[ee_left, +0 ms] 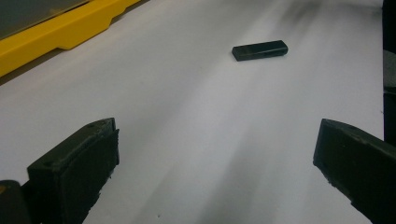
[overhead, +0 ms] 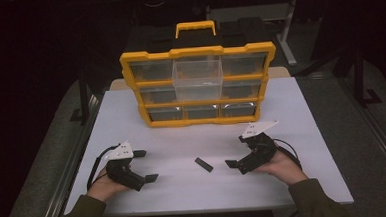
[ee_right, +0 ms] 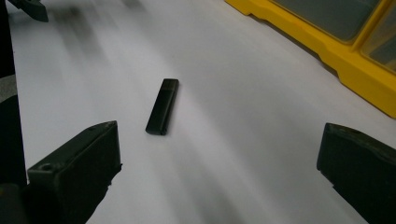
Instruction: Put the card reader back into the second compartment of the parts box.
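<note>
A small black stick (overhead: 204, 164) lies flat on the white table (overhead: 185, 194), between my two grippers. My left gripper (overhead: 145, 166) rests to its left, open, with nothing between its jaws. My right gripper (overhead: 237, 150) sits close on the stick's right, also open and holding nothing. In the left gripper view the stick (ee_left: 259, 50) lies far ahead of the spread jaws of the left gripper (ee_left: 215, 158). The right gripper view shows the stick (ee_right: 162, 106) just ahead and left of centre of the right gripper (ee_right: 219, 158), and the left gripper's jaw tip (ee_right: 30, 9) at top left.
A yellow organizer (overhead: 197, 52) with clear drawers and a black-and-yellow handle stands upright at the back of the table. Its upper middle clear drawer (overhead: 198, 77) sticks out forward. The organizer's yellow base edge (ee_left: 56, 35) (ee_right: 336, 42) borders both gripper views. Dark floor surrounds the table.
</note>
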Demonstrator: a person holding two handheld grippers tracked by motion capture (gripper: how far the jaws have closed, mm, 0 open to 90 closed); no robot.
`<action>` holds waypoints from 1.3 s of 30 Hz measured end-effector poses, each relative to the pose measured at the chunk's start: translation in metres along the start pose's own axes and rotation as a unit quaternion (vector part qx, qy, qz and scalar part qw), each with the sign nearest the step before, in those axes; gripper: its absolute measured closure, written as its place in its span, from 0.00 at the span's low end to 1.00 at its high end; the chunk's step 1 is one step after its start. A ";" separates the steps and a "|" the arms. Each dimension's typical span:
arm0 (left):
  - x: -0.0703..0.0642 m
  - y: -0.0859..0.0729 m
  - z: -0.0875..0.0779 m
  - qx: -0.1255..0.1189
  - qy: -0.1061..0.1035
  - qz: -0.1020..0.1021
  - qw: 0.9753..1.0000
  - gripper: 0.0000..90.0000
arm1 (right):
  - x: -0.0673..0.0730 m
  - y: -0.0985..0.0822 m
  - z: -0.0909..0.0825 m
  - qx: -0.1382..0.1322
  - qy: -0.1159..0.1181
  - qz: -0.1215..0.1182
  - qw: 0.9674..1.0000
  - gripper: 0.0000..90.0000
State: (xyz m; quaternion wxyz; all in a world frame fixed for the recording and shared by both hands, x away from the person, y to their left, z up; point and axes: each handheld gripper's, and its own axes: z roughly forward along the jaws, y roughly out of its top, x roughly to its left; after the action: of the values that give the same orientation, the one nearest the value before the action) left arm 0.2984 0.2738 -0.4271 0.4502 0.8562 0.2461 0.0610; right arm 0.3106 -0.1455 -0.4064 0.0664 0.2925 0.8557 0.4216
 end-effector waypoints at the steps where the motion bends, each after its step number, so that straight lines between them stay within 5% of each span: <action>1: 0.000 0.000 0.000 0.000 0.000 0.000 1.000 0.00 | 0.000 0.001 0.001 -0.001 0.001 0.000 1.000 0.00; 39: 0.000 0.001 0.000 -0.004 -0.001 -0.003 1.000 0.00 | -0.001 0.029 0.014 -0.005 0.024 -0.009 1.000 0.00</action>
State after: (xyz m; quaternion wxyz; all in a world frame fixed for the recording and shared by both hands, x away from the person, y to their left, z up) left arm 0.2986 0.2740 -0.4265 0.4543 0.8535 0.2480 0.0597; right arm 0.3291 -0.1230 -0.3932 0.0507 0.2746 0.8576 0.4320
